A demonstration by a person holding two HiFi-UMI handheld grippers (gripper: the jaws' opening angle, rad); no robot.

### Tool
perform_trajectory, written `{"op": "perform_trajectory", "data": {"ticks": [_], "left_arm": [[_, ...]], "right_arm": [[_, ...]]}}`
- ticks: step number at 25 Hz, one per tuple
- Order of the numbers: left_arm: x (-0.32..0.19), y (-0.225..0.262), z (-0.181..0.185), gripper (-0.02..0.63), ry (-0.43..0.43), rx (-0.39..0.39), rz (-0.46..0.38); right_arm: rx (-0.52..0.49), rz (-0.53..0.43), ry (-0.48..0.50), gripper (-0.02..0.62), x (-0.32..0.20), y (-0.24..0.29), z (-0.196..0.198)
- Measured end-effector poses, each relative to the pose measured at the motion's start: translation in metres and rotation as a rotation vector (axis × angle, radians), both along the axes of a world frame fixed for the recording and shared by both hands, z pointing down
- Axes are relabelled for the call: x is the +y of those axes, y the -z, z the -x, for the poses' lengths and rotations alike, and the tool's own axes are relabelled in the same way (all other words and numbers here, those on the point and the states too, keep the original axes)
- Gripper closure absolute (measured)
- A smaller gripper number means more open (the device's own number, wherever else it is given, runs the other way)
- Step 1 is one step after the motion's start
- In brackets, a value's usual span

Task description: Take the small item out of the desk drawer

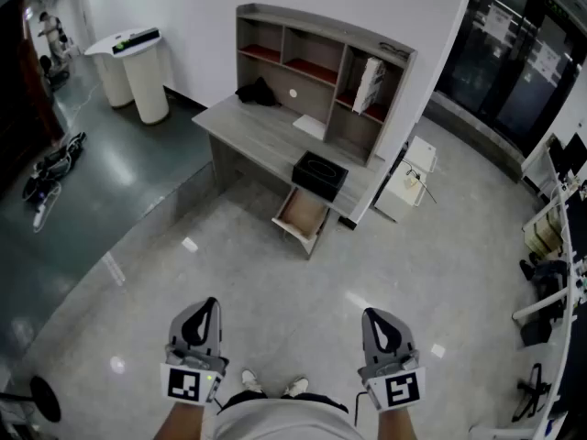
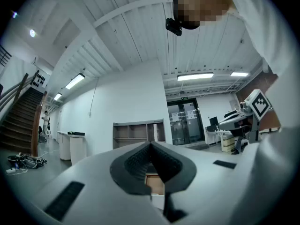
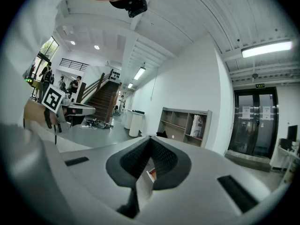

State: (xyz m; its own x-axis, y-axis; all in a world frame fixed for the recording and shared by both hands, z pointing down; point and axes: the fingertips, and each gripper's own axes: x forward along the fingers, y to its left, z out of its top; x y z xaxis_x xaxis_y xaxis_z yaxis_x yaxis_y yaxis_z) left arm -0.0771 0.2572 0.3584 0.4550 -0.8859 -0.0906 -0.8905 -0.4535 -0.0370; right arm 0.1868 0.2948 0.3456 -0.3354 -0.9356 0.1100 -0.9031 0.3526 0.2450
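- Right gripper [image 1: 374,315]: jaws pressed together, nothing between; held low, close to the body.
- Left gripper [image 1: 207,304]: jaws likewise closed and empty; held level with the right.
- Floor [image 1: 275,282]: lay between both grippers and the desk [image 1: 248,131].
- Drawer [image 1: 301,214]: stood pulled open under the desk's near edge; lay well apart, ahead and between the two grippers, marginally nearer the right; long axis ran from front panel back under the desk.
- Small item: not made out at this range; judged inside the drawer.

Box [image 1: 319,174] on desk [image 1: 246,128], drawer [image 1: 303,215] beneath
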Motion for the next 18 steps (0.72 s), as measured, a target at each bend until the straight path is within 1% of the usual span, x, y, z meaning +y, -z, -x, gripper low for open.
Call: {"op": "perform_trajectory", "data": {"ticks": [4, 9, 14, 18], "left_arm": [[0.009, -0.001, -0.013, 0.588, 0.011, -0.011, 0.008], [0.02, -0.002, -0.029, 0.588, 0.034, -0.028, 0.006], [0.035, -0.015, -0.043, 0.588, 0.065, -0.044, 0.037], [0.029, -0.02, -0.046, 0.588, 0.079, -0.058, 0.05]], "right_arm": [[-0.016, 0.012, 0.002, 0.574, 0.008, -0.006, -0.014], [-0.095, 0.032, 0.04, 0.572, 0.012, -0.015, -0.033], [-0.093, 0.055, 0.082, 0.574, 0.013, -0.033, -0.045], [-0.1, 0.089, 0.088, 0.572, 0.008, -0.045, -0.052]]}}
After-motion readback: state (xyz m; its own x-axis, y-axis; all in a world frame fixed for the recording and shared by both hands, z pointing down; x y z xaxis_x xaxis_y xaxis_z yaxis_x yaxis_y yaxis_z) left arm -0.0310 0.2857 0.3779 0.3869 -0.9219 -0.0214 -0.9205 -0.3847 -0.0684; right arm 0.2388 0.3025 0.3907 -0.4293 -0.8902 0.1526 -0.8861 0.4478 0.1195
